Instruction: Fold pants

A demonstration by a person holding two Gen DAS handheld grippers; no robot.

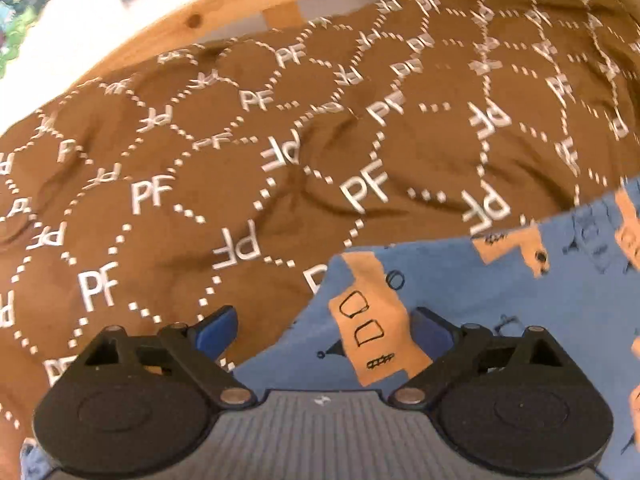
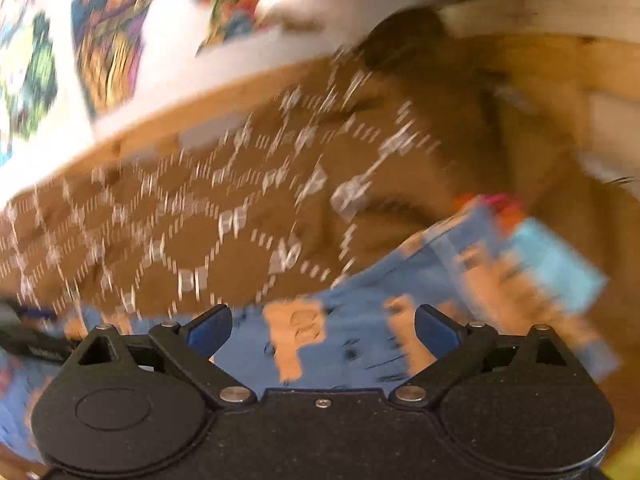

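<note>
The blue pants (image 1: 500, 300) with orange vehicle prints lie on a brown bedspread (image 1: 200, 184) patterned with white "PF" letters. My left gripper (image 1: 326, 330) is open, its blue-padded fingers (image 1: 218, 330) spread over a corner of the pants, holding nothing. In the blurred right wrist view, my right gripper (image 2: 322, 330) is open above the blue pants (image 2: 360, 320), fingers (image 2: 436, 330) apart and empty. A lighter blue part of the pants (image 2: 556, 264) shows at the right.
A wooden bed frame (image 1: 192, 20) runs along the far edge of the bedspread, with a white wall and colourful pictures (image 2: 108, 28) behind. The left gripper's dark body (image 2: 28, 344) peeks in at the left of the right wrist view.
</note>
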